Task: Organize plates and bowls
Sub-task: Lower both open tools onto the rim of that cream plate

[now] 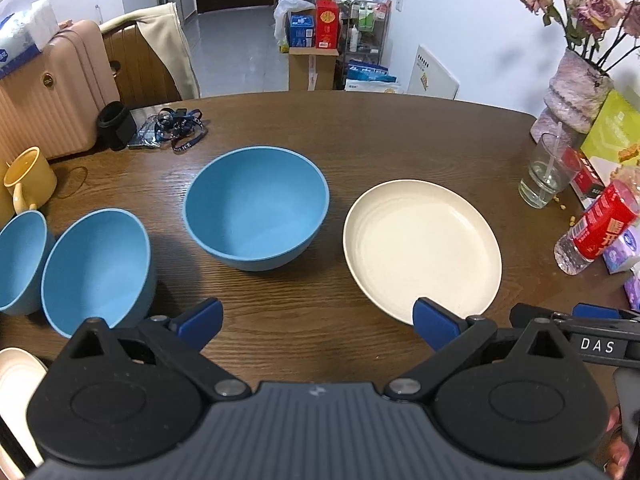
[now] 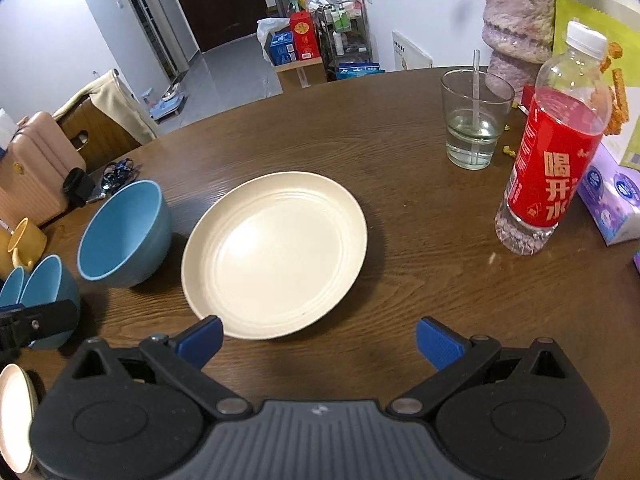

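Observation:
A blue bowl (image 1: pixel 256 212) stands upright mid-table, with two more blue bowls (image 1: pixel 96 268) (image 1: pixel 20 256) side by side at the left. A cream plate (image 1: pixel 420 248) lies to the right of the middle bowl. Part of another cream plate (image 1: pixel 16 392) shows at the lower left edge. My left gripper (image 1: pixel 318 324) is open and empty, above the table in front of the middle bowl and the plate. My right gripper (image 2: pixel 320 340) is open and empty, just before the near rim of the cream plate (image 2: pixel 276 252). The blue bowl (image 2: pixel 124 232) stands left of that plate.
A glass with a straw (image 2: pixel 474 120), a red-labelled water bottle (image 2: pixel 556 152), a vase (image 2: pixel 516 20) and boxes (image 2: pixel 612 200) stand at the table's right. A yellow mug (image 1: pixel 28 182), a black cup (image 1: pixel 116 126) and a lanyard (image 1: pixel 180 128) lie at the left back.

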`<state>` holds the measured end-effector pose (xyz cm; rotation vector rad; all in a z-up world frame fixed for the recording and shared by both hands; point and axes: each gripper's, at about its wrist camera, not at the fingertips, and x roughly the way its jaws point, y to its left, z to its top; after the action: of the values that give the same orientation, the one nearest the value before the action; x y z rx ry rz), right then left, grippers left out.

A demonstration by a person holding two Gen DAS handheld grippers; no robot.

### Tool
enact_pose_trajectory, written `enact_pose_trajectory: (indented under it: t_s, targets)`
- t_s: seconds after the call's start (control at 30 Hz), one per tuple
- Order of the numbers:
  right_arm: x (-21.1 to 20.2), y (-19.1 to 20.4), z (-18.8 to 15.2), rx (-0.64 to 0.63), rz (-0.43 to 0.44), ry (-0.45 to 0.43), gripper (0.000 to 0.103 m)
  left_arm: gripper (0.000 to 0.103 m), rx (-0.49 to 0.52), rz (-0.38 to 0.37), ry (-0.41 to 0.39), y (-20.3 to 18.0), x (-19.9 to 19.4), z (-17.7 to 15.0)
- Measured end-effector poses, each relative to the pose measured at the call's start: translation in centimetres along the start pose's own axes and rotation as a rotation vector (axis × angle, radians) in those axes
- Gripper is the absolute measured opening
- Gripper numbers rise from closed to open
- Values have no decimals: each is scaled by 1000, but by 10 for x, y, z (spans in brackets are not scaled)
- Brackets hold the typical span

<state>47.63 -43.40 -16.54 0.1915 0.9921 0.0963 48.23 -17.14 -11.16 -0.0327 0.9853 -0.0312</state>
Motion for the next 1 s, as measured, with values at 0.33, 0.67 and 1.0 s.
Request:
enact_pose_trajectory:
  t_s: [0.33, 0.67, 1.0]
  targets:
    - [31, -26, 29, -8, 4, 34, 103, 103, -17, 34, 61, -27, 37, 20]
    - [68, -41, 55, -20, 10, 74, 101, 101, -54, 40, 138, -40, 80, 31]
    - [104, -43, 74, -55, 22, 127, 81, 93, -102, 55, 194, -44, 117, 43]
